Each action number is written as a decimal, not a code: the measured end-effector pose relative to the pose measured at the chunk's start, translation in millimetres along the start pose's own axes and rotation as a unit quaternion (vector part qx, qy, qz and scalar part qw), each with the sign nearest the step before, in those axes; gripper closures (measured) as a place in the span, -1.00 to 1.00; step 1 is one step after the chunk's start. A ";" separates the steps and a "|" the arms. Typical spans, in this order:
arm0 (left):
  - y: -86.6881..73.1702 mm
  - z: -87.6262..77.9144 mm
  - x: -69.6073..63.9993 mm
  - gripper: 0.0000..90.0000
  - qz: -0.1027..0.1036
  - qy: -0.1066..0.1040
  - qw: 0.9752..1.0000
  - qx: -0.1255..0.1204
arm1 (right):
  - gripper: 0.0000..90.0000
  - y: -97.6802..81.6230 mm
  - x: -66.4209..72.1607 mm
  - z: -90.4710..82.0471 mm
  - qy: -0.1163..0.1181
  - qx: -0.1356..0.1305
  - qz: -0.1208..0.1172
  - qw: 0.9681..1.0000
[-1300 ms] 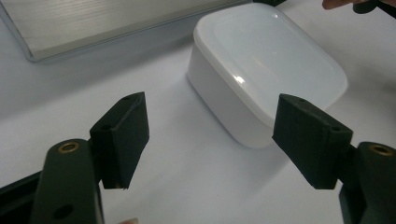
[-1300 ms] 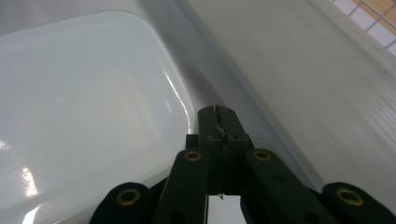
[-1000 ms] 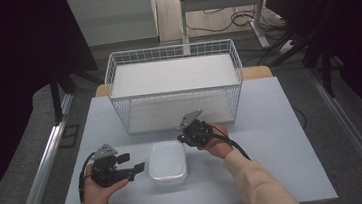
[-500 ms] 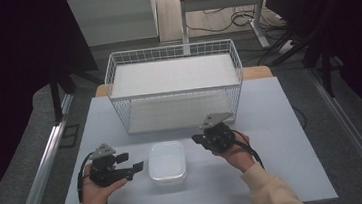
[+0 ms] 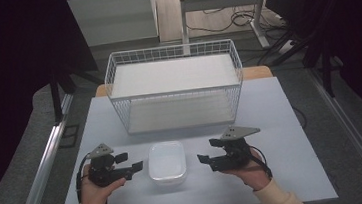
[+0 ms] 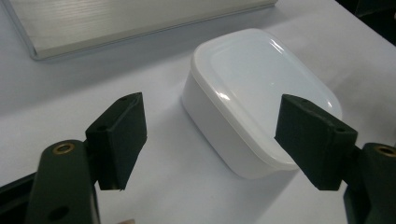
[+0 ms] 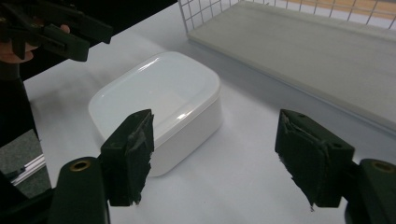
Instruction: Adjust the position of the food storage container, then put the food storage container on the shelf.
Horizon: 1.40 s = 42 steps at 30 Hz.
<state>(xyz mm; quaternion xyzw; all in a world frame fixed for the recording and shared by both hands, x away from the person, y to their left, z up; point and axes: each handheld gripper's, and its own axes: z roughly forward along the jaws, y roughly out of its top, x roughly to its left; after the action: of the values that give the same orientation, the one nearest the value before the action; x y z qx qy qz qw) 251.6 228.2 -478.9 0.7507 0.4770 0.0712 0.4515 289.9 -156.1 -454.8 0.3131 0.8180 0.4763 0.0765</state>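
Note:
A white lidded plastic box [image 5: 167,163] rests on the white table [image 5: 270,113], near its front edge, between my two grippers. My left gripper [image 5: 129,163] is just left of the box, open and empty, pointing at it. In the left gripper view the box [image 6: 259,96] lies ahead between the spread jaws. My right gripper [image 5: 208,152] is a little right of the box, also open and empty. The right gripper view has the box [image 7: 159,105] ahead to the left, and the left gripper [image 7: 81,35] beyond it.
A white wire basket [image 5: 175,85] with a pale board in its bottom stands behind the box at the table's middle back. The basket's board [image 7: 327,60] lies close ahead of the right gripper. Bare table surface spreads to the left and right.
My right gripper has pulled back from above the box's far right corner to the right and toward the front edge. The left gripper and the box stay in place.

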 end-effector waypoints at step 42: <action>35.9 17.0 -5.5 -0.48 -0.057 -0.025 0.998 0.025 | -0.40 24.6 14.7 42.8 0.014 0.019 0.090 0.996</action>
<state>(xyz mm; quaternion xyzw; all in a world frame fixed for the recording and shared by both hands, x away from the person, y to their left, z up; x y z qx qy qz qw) 281.2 208.6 -460.3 0.7347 0.5095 0.0147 0.4476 307.2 -107.6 -454.8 0.3803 0.7964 0.4700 0.0165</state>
